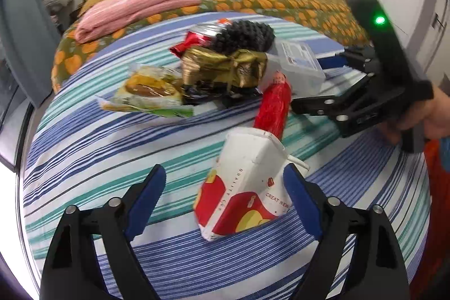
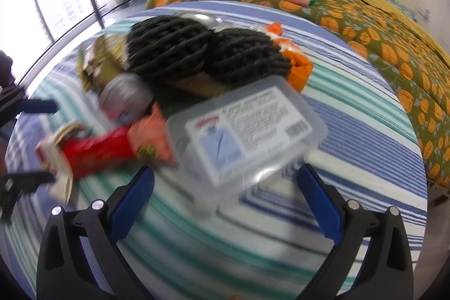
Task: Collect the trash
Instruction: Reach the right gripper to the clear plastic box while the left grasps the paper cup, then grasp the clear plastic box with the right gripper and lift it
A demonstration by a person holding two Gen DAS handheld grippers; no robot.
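The left gripper (image 1: 223, 197) hangs over the striped bed (image 1: 84, 159), jaws released; a flattened carton (image 1: 244, 187) lies between them, against the right finger. At twelve o'clock from the carton, touching it, lies a red wrapper (image 1: 272, 106); beyond sits the trash pile (image 1: 225, 66). The right gripper (image 2: 225, 194), jaws released, nears a clear box (image 2: 247, 131), its near edge between the fingers.
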